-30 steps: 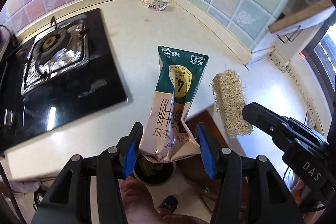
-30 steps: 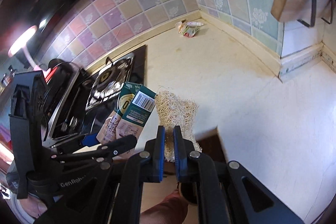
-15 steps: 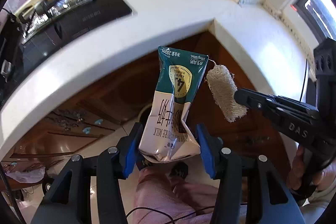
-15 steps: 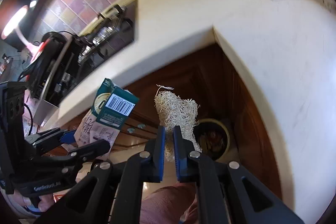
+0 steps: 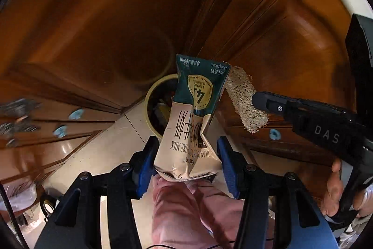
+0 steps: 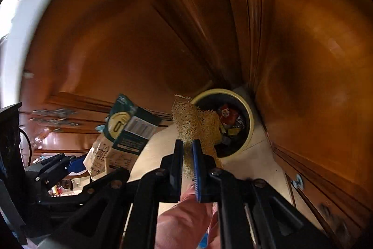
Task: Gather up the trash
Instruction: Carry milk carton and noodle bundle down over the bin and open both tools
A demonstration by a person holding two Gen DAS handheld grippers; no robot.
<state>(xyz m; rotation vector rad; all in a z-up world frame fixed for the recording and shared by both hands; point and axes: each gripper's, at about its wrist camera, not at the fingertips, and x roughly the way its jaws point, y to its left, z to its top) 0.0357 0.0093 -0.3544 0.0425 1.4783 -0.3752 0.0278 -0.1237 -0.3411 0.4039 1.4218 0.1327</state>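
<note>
Green-and-beige crumpled milk carton clamped in left gripper, jaws part-open around it; straw-coloured fibrous loofah scrubber pinched in near-shut right gripper. Both poised above cream-rimmed round trash bin on floor, already holding wrappers. Release not yet done.

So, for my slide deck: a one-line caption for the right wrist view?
Right gripper clamps a loofah scrubber above the round trash bin.
</note>
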